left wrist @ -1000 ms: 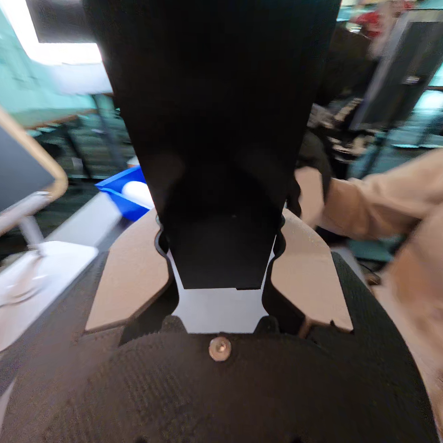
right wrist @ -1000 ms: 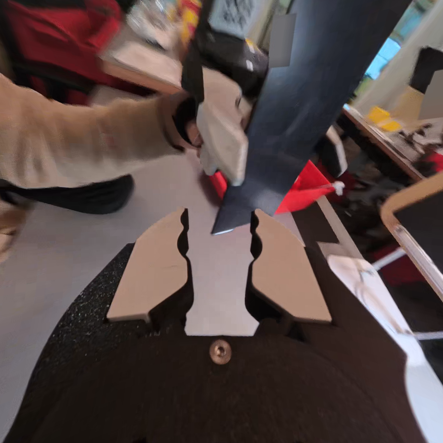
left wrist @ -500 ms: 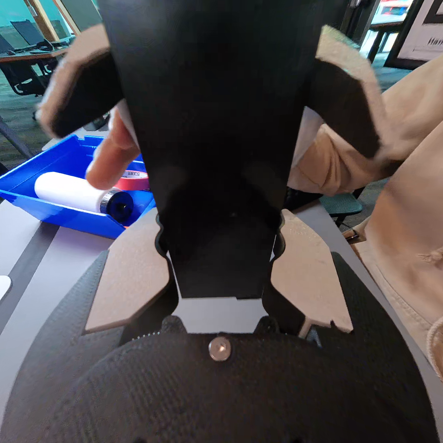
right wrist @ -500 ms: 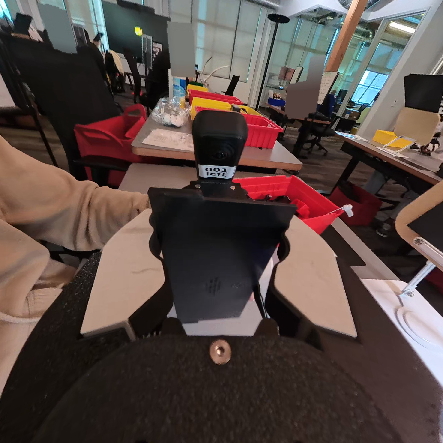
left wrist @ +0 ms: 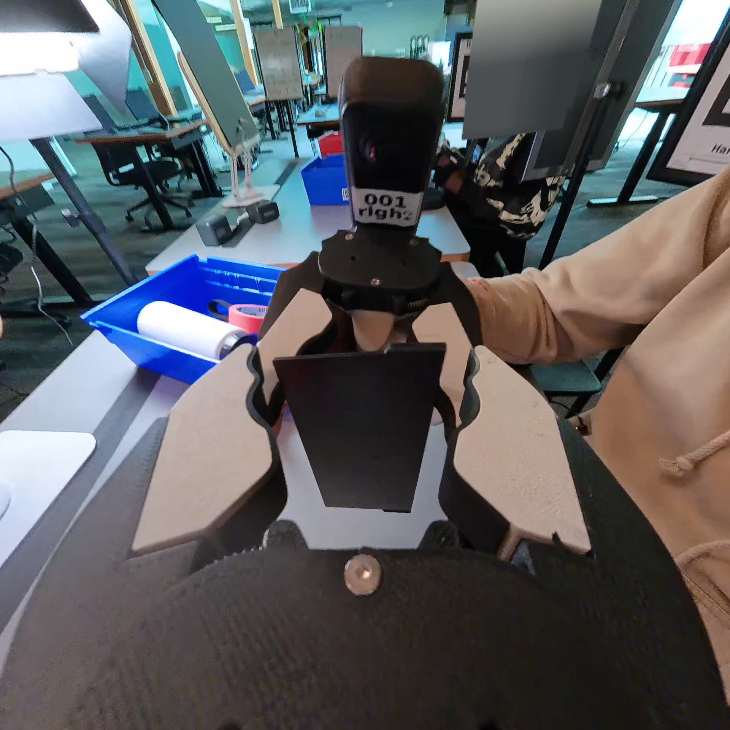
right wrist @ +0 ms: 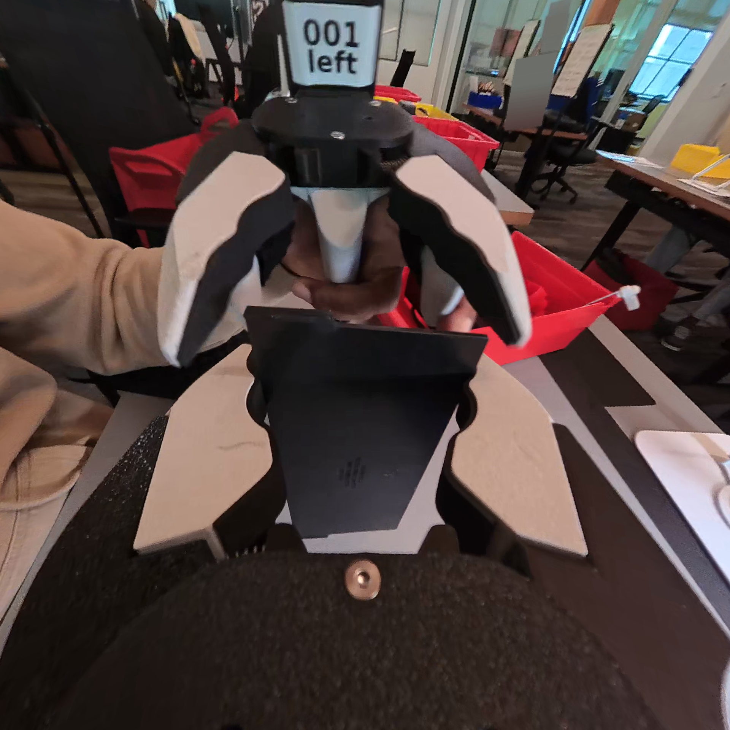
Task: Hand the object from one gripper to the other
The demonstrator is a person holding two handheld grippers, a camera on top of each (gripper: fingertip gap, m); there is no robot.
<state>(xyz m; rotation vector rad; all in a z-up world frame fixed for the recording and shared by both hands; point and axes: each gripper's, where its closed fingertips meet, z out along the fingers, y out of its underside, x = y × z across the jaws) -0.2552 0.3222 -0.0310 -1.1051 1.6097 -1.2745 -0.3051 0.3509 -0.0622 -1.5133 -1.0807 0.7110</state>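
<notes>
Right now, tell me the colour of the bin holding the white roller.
Blue bin, with the white roller inside; clearest in the left wrist view.

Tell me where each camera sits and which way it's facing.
Left wrist view: on the left gripper, faces the right gripper and a blue bin; own open fingers and a beige sleeve show.
Right wrist view: on the right gripper, faces the left gripper and a red bin; own fingers and sleeve show.
Shared: the black plate; the cameras face each other.
</notes>
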